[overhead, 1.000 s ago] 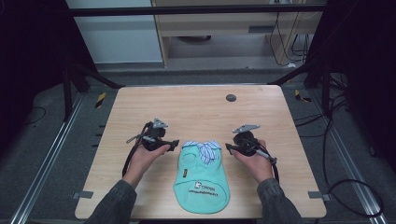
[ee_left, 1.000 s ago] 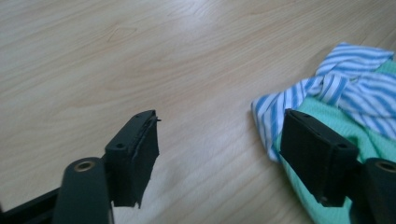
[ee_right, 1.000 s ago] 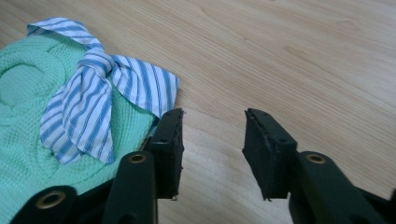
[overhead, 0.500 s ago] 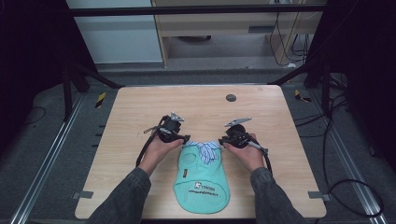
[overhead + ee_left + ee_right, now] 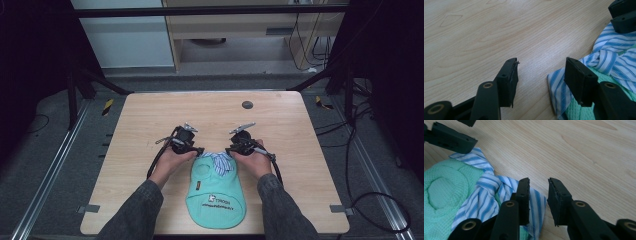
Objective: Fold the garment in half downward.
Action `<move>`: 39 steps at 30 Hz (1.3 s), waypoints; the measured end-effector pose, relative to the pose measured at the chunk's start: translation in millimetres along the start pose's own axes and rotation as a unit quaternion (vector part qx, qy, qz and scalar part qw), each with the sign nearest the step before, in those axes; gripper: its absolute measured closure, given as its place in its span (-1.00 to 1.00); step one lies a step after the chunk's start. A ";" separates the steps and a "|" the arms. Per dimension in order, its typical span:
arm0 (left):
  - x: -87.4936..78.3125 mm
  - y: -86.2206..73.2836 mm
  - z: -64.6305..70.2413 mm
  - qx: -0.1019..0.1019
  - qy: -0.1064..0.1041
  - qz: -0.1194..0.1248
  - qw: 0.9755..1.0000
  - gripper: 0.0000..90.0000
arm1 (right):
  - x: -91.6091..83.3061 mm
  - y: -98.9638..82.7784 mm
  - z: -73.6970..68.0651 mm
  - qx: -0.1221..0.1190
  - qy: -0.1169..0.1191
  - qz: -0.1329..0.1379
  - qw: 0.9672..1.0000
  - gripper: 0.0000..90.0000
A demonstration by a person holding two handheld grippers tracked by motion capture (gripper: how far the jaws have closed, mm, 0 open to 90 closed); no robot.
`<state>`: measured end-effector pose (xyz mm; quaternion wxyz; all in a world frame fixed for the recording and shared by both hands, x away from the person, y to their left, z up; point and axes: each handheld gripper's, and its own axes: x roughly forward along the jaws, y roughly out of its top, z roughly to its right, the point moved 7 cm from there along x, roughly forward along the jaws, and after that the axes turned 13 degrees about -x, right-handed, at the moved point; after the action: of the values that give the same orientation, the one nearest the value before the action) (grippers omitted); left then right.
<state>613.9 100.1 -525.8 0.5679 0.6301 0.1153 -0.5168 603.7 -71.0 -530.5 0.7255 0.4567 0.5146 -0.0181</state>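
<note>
The wooden table (image 5: 150, 130) carries one work item, a small mint-green garment (image 5: 216, 192) lying flat near the person's edge, midway between the two forearms, with its rounded hem toward the person and its blue-and-white striped collar (image 5: 218, 161) at the far end. The fabric is a waffle-textured knit with a printed logo on the lower front; it is judged light, soft and limp, likely to sag and fold when lifted rather than hold any shape, and not fragile. The collar is thinner woven cloth, bunched and wrinkled; it appears to offer the best purchase, since its loose corners stand clear of the table at each side. The left gripper (image 5: 200, 150) sits at the collar's left corner; its own view shows the jaws standing apart, having just been closing, with the striped collar point (image 5: 556, 82) just beside the inner face of one pad and nothing pinched between them. The right gripper (image 5: 229, 149) sits at the collar's right corner; its view shows a narrow gap between the pads, which have just opened slightly, one pad resting over the striped collar tip (image 5: 536, 200), the other over bare wood, with no cloth clamped. A small dark disc (image 5: 247, 105) lies well apart at the table's far side.
</note>
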 end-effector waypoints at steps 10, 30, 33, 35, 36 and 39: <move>5.4 -5.5 1.4 0.004 0.004 -0.011 1.000 -0.08 | 4.3 -8.1 -3.1 -0.004 0.007 -0.018 1.000 0.39; 7.7 -13.8 5.4 0.016 -0.021 -0.031 0.999 0.29 | 5.8 -8.0 -6.8 -0.020 0.006 -0.044 0.999 0.44; 7.0 -15.8 11.4 0.022 -0.040 -0.041 0.998 0.56 | 5.8 -6.7 -10.8 -0.025 0.016 -0.052 0.998 0.70; 6.7 -16.3 12.6 0.026 -0.041 -0.044 0.998 0.67 | 6.0 -5.8 -13.0 -0.027 0.019 -0.050 0.998 0.81; 6.7 -16.3 12.6 0.026 -0.041 -0.044 0.998 0.70 | 6.0 -5.8 -13.0 -0.027 0.019 -0.050 0.998 0.81; 6.3 -16.5 14.5 0.033 -0.039 -0.042 0.998 0.83 | 5.5 -4.9 -14.6 -0.032 0.020 -0.052 0.998 0.87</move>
<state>597.1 90.6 -538.0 0.5289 0.6225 0.1026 -0.5677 593.2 -61.5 -538.6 0.7272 0.4065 0.5522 -0.0302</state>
